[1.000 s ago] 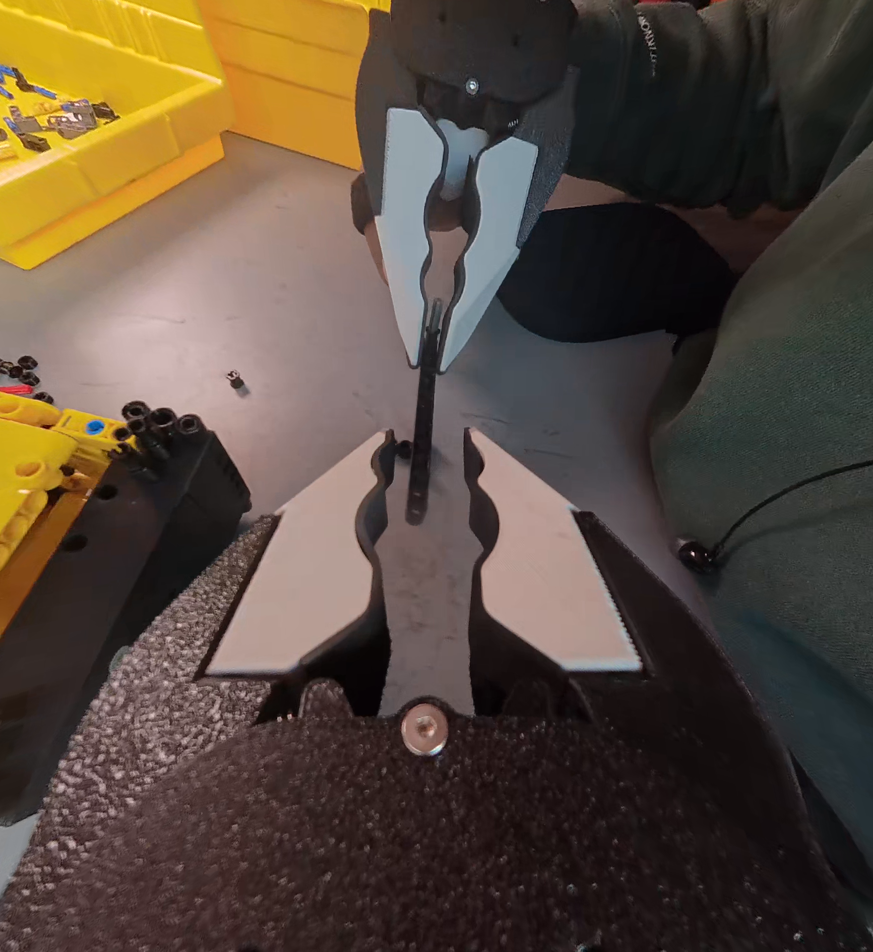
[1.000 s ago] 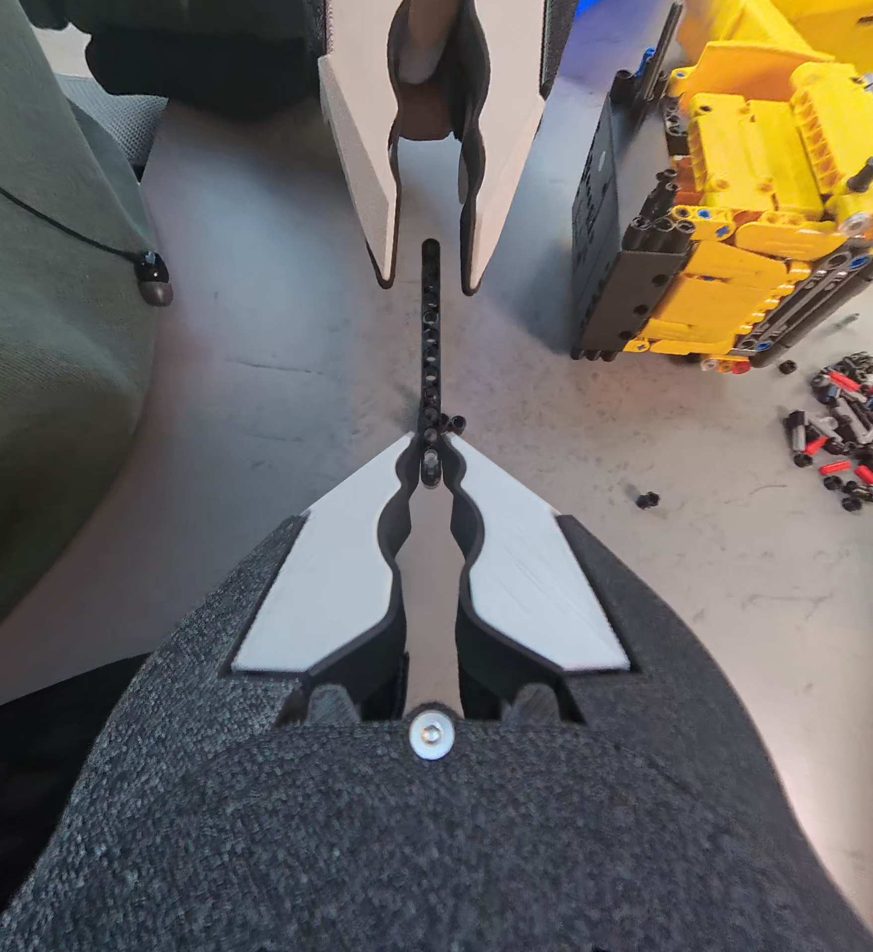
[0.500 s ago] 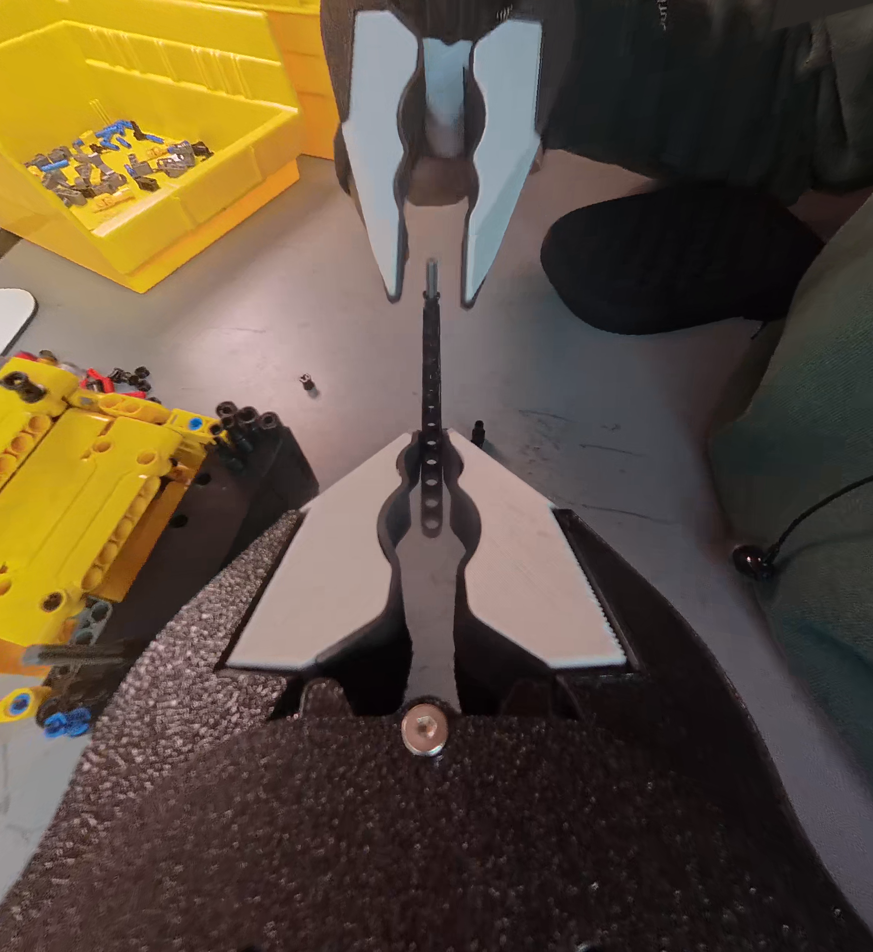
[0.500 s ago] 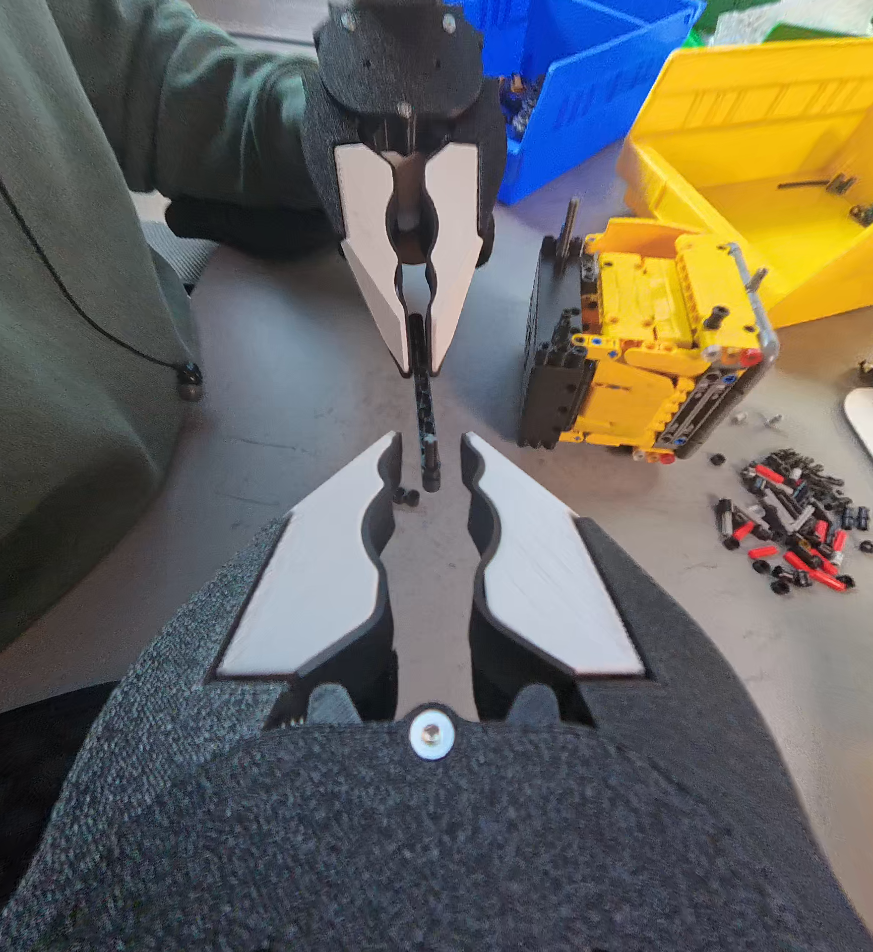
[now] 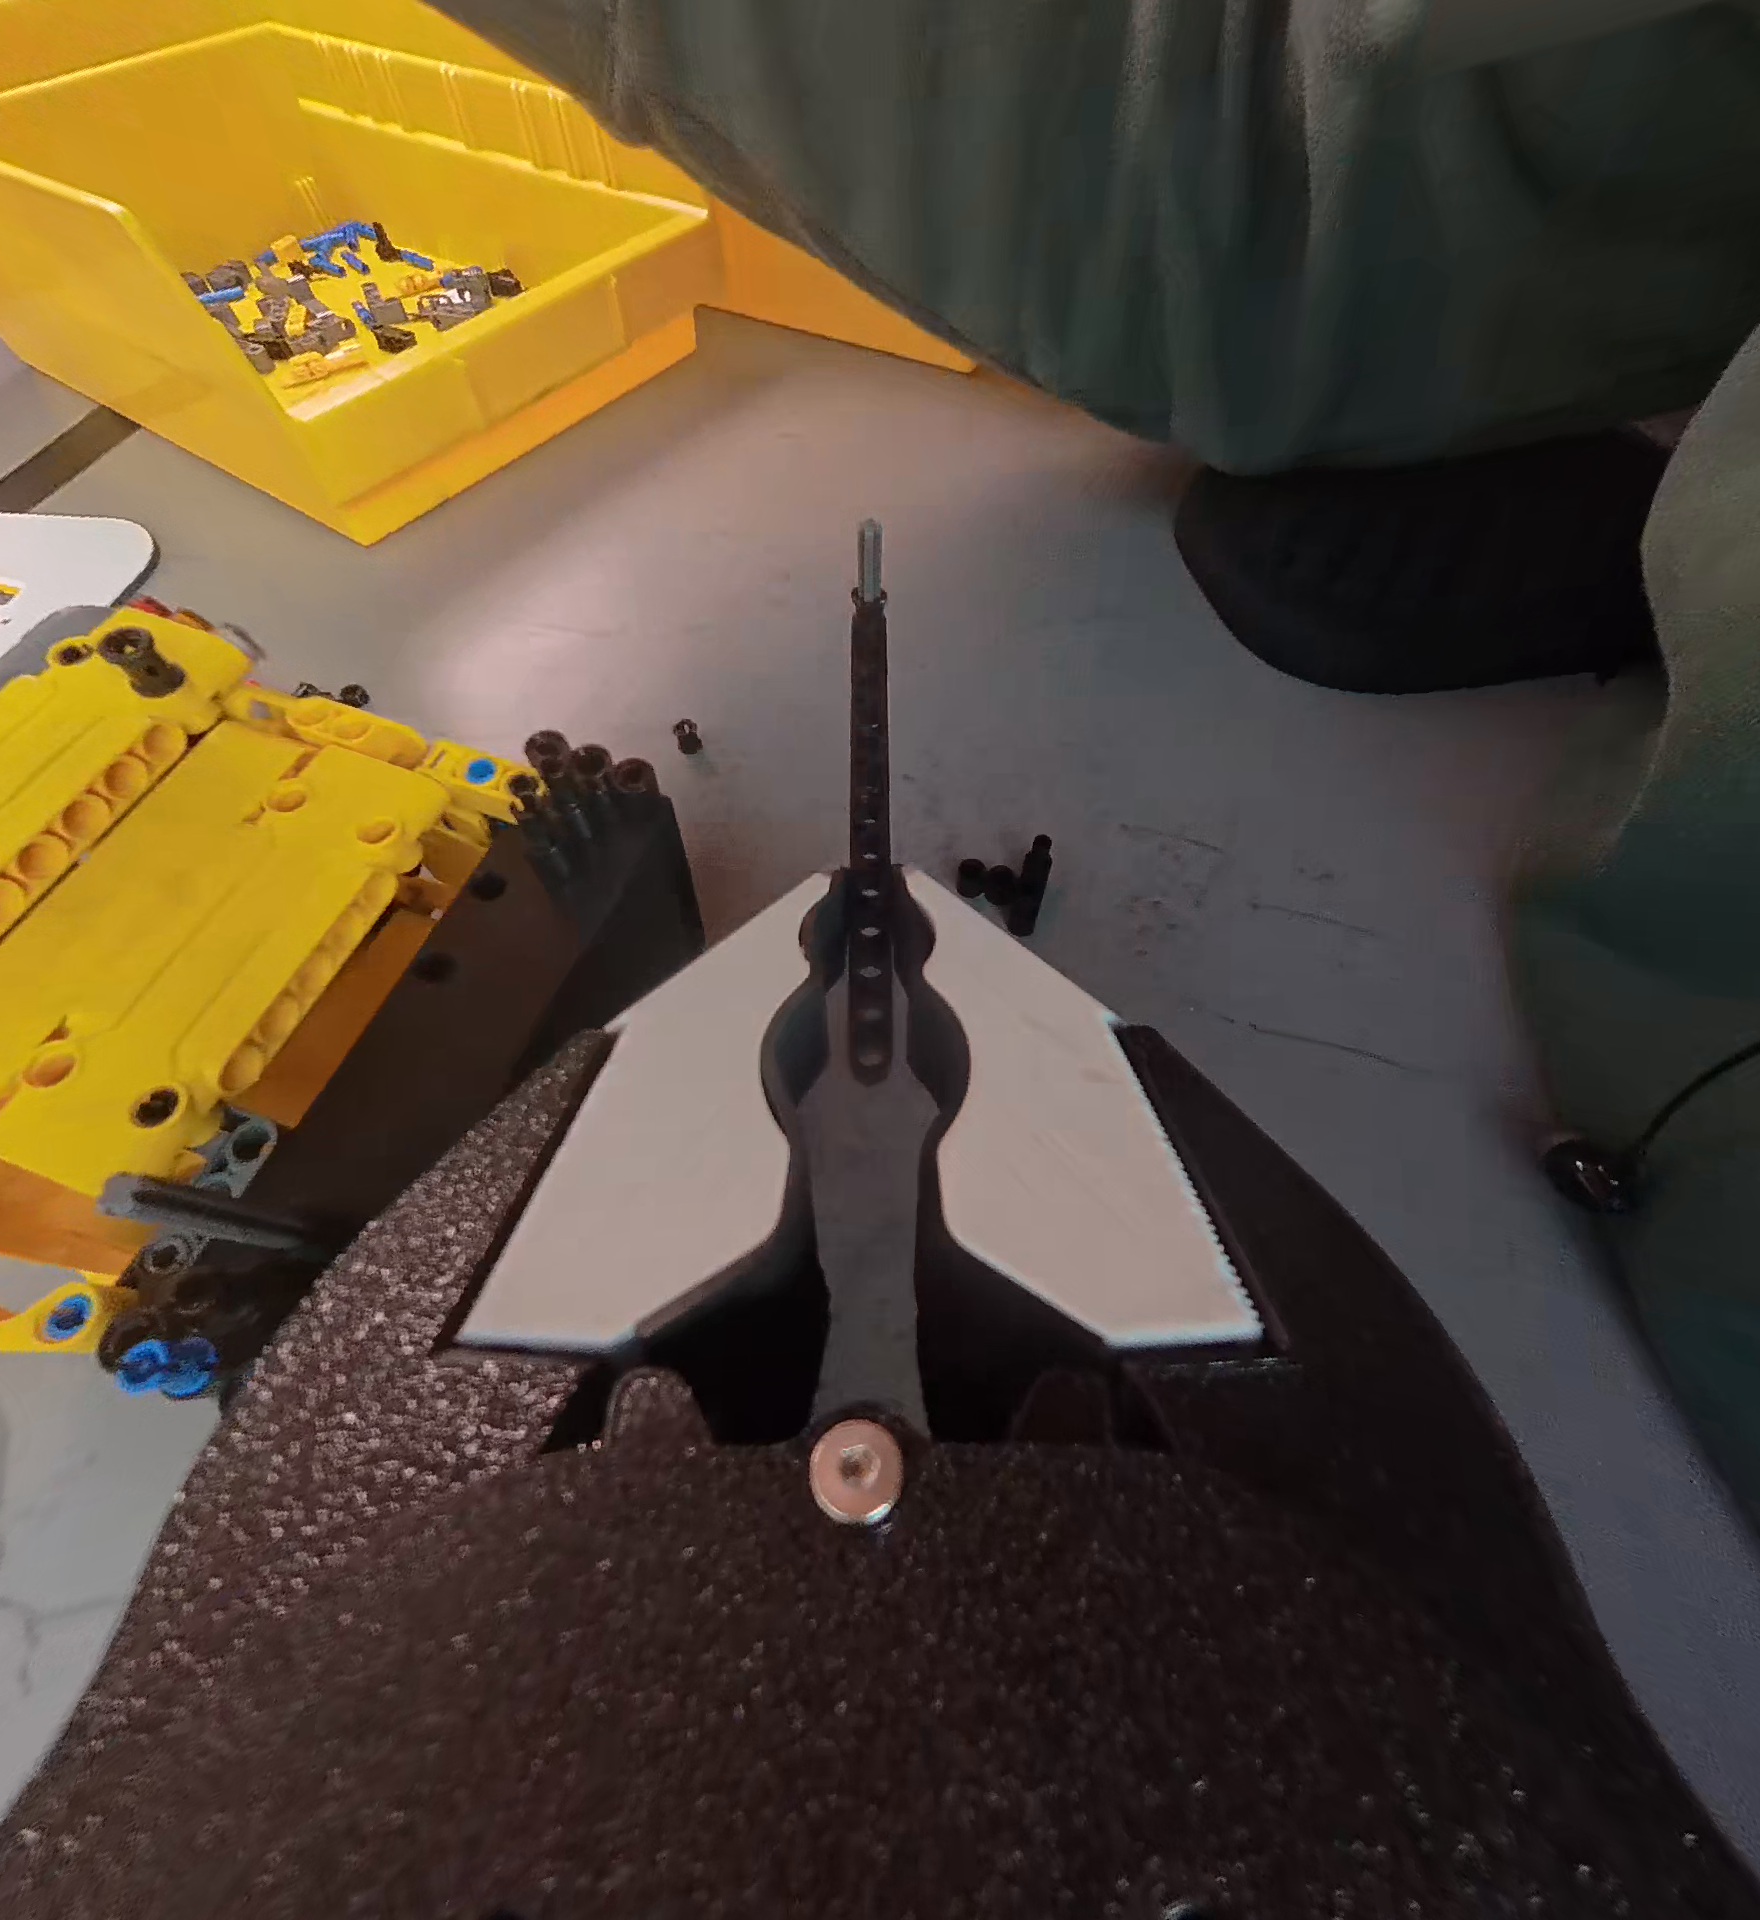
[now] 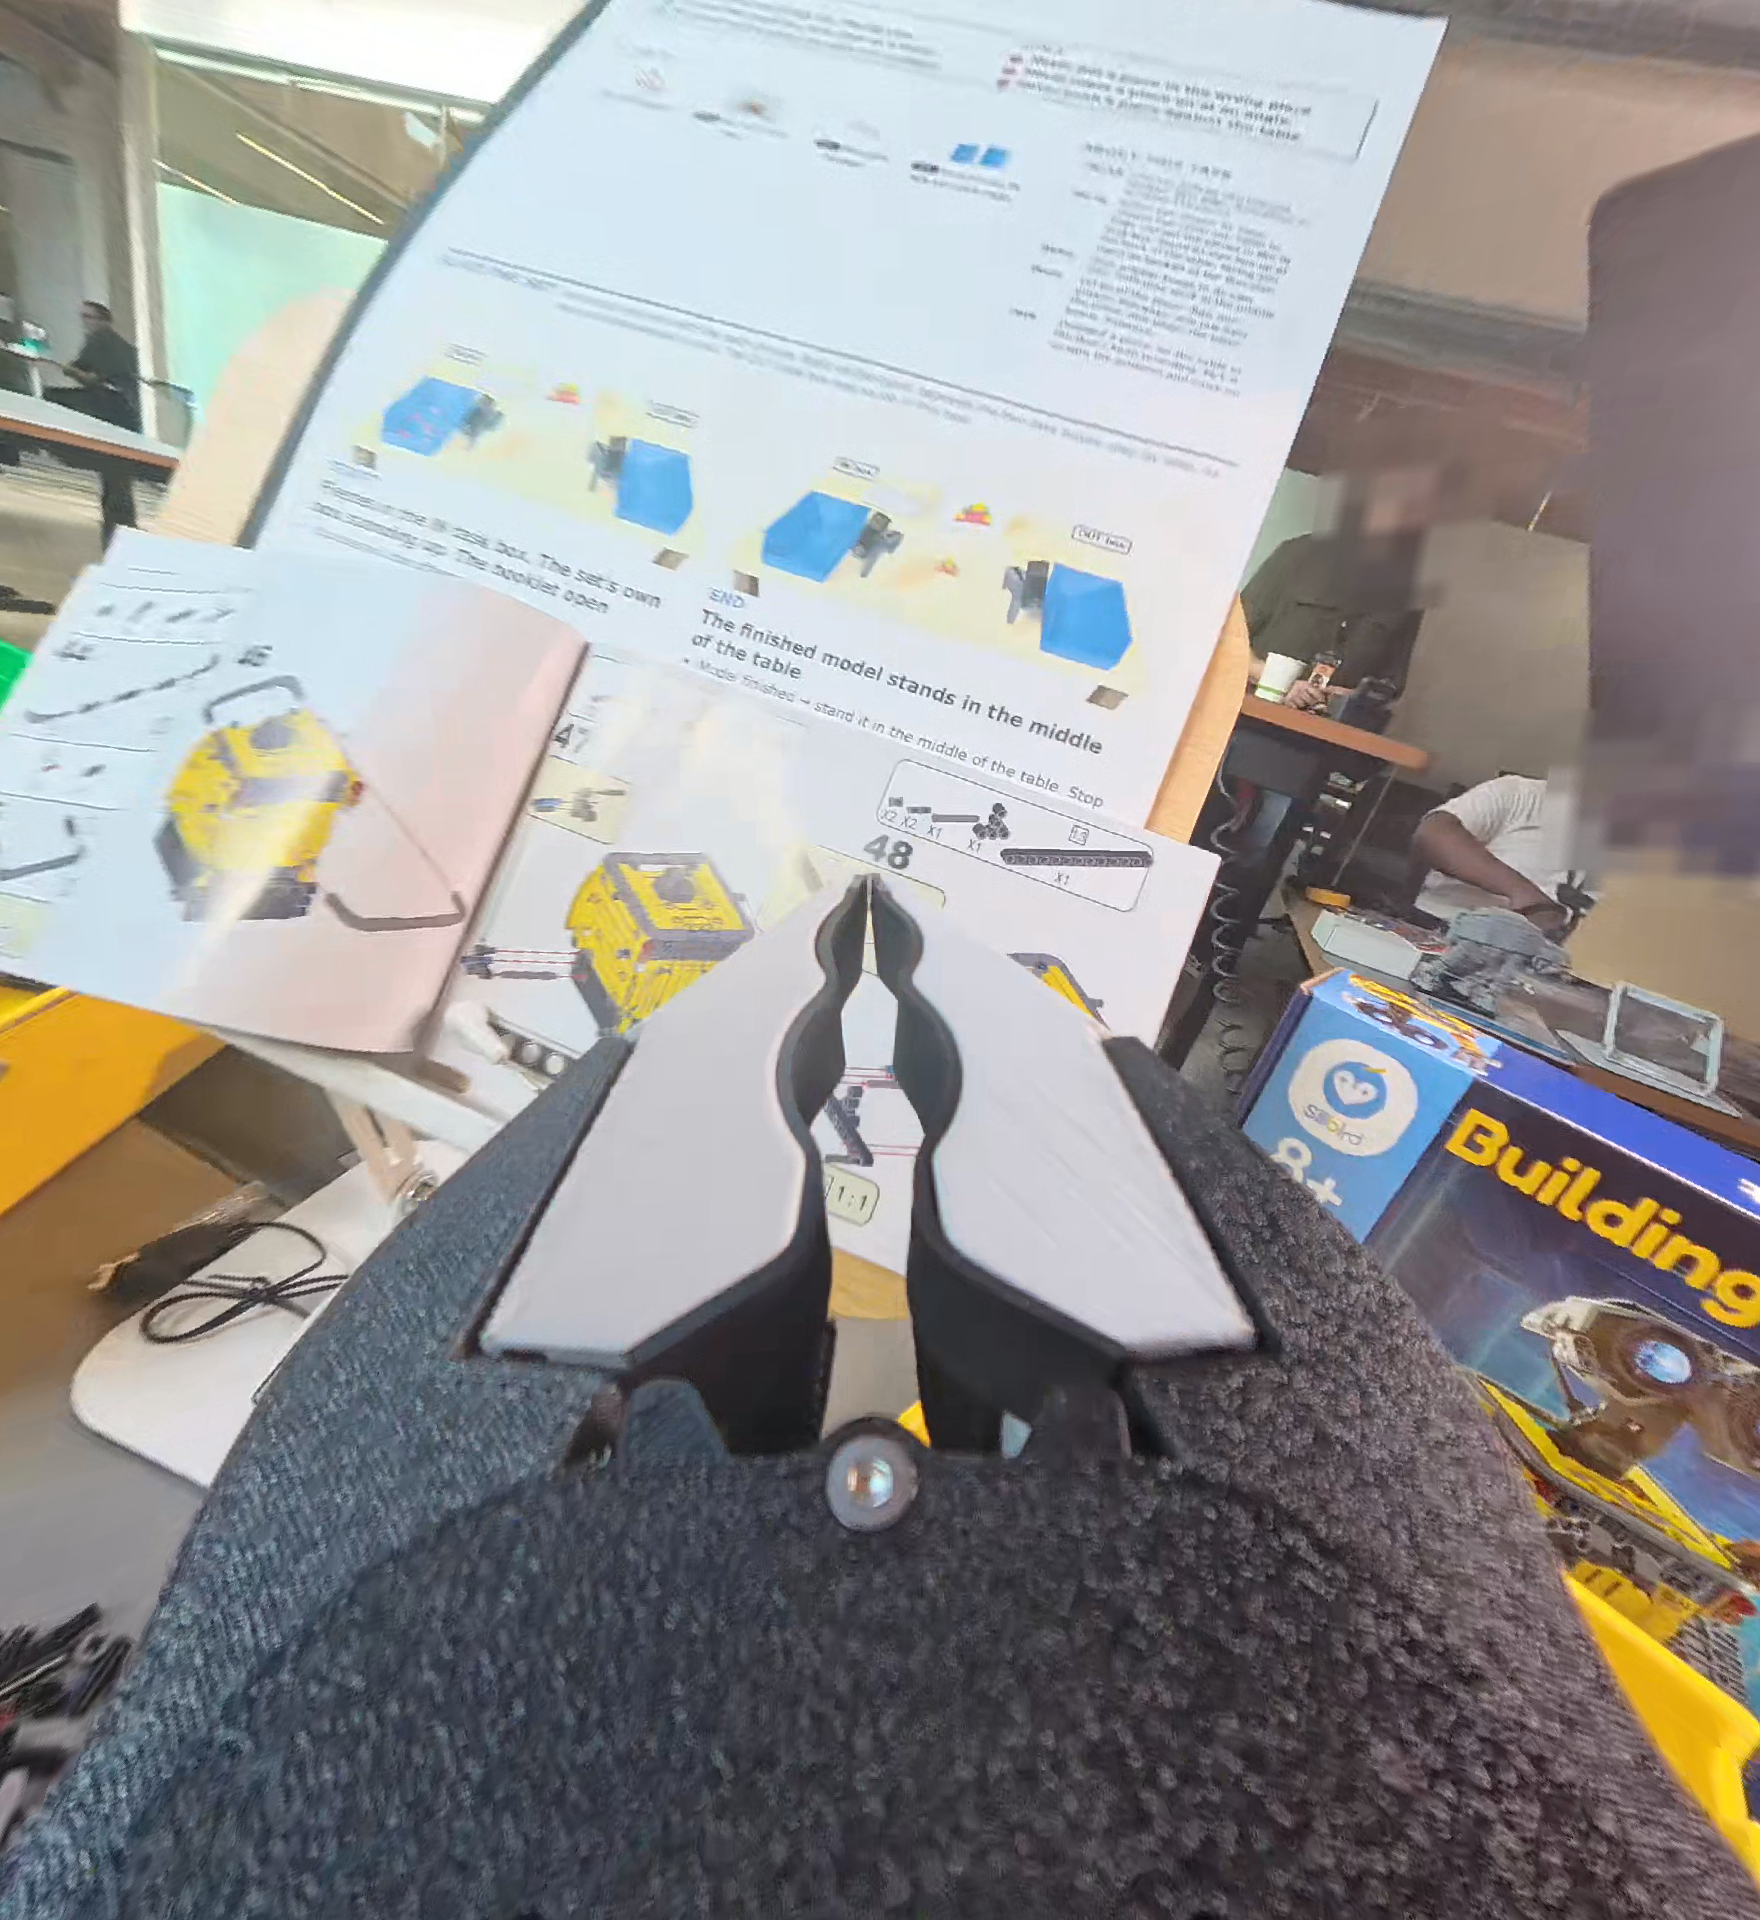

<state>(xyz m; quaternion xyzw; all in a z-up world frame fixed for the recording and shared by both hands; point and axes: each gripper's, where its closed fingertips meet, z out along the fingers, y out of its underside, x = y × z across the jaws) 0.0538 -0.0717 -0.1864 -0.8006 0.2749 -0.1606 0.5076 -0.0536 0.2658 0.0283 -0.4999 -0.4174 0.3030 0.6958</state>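
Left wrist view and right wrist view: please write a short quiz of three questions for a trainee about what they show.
1. True or false: the left gripper holds a long black beam.
2. What is in the yellow bin? A) small dark and blue parts B) tools
3. What do the right gripper jaws hold?

Key: 1 true; 2 A; 3 nothing: they are shut and point at an open instruction booklet.
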